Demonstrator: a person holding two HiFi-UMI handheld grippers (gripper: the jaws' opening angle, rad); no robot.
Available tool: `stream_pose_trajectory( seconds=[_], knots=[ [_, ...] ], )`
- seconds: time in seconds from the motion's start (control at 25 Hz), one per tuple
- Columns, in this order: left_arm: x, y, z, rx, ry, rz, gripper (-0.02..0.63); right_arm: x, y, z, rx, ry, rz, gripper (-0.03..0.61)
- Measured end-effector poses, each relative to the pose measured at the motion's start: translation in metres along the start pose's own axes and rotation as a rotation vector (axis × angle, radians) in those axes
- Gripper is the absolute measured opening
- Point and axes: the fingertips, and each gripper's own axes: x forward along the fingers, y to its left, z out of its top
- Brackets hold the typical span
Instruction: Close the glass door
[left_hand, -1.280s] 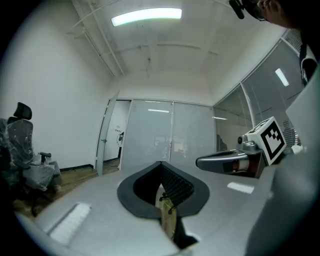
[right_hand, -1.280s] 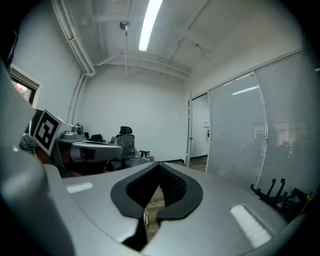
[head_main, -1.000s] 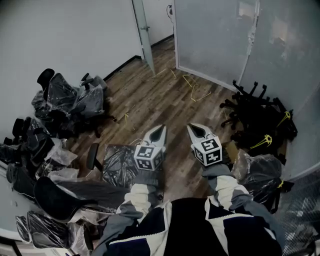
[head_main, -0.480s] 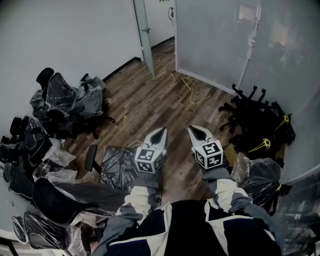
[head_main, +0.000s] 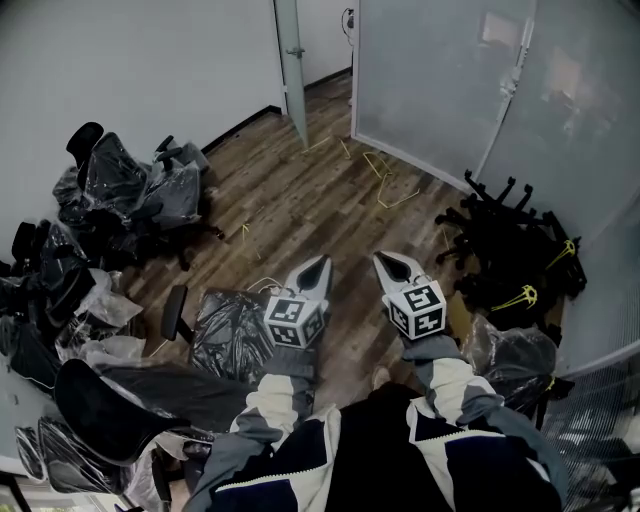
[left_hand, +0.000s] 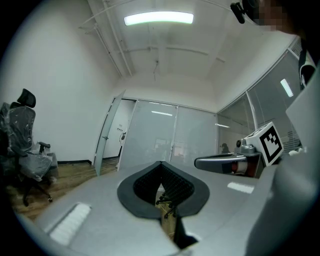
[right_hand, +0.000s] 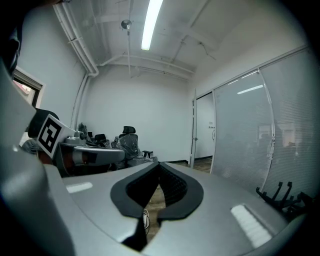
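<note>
Both grippers are out in front, held level and side by side over the wood-grain plank floor (head_main: 300, 200). The left gripper (head_main: 321, 261) has its grey, pointed fingers (left_hand: 142, 189) clenched: the ribbed black pads meet at the tip with nothing between them. It's the same on the right gripper (head_main: 386, 259), whose fingers (right_hand: 176, 189) are pressed together and empty.

The glass door (head_main: 292, 60) is a tall, narrow frosted leaf standing open at the far end of the room. It is seen nearly edge-on and is well apart from both grippers. Just to its right runs the frosted glass wall (head_main: 430, 80), smooth and pale, with thin metal frames.

On the left, against the plain white wall, office chairs (head_main: 140, 190) are heaped up, wrapped in crinkled, shiny plastic. On the right sits a tangle of black star-shaped chair bases (head_main: 505, 235). Thin yellow straps (head_main: 385, 185) lie looped on the floor between the grippers and the door.
</note>
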Motion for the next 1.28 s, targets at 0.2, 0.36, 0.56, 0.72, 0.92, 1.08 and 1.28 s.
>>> stream_pose_trajectory(
  seconds=[0.2, 0.36, 0.56, 0.72, 0.92, 1.08, 1.28],
  knots=[
    [0.019, 0.015, 0.001, 0.005, 0.006, 0.026, 0.003, 0.021, -0.020, 0.002, 0.015, -0.008, 0.011, 0.006],
    [0.043, 0.025, 0.001, -0.026, 0.003, 0.024, 0.003, 0.046, -0.042, 0.001, 0.042, -0.017, 0.036, 0.007],
    [0.092, 0.043, 0.006, 0.002, 0.023, 0.042, 0.003, 0.084, -0.075, 0.008, 0.055, -0.035, 0.075, 0.008],
    [0.142, 0.062, 0.010, 0.032, 0.035, 0.059, 0.003, 0.114, -0.121, 0.015, 0.094, -0.056, 0.094, 0.008],
    [0.222, 0.081, 0.011, 0.056, 0.072, 0.069, 0.003, 0.154, -0.177, 0.021, 0.108, -0.076, 0.122, 0.008],
    [0.280, 0.095, 0.007, 0.061, 0.091, 0.068, 0.003, 0.184, -0.216, 0.015, 0.101, -0.056, 0.143, 0.008],
    [0.334, 0.109, 0.005, 0.059, 0.080, 0.078, 0.003, 0.213, -0.266, 0.007, 0.081, -0.018, 0.151, 0.008]
  ],
)
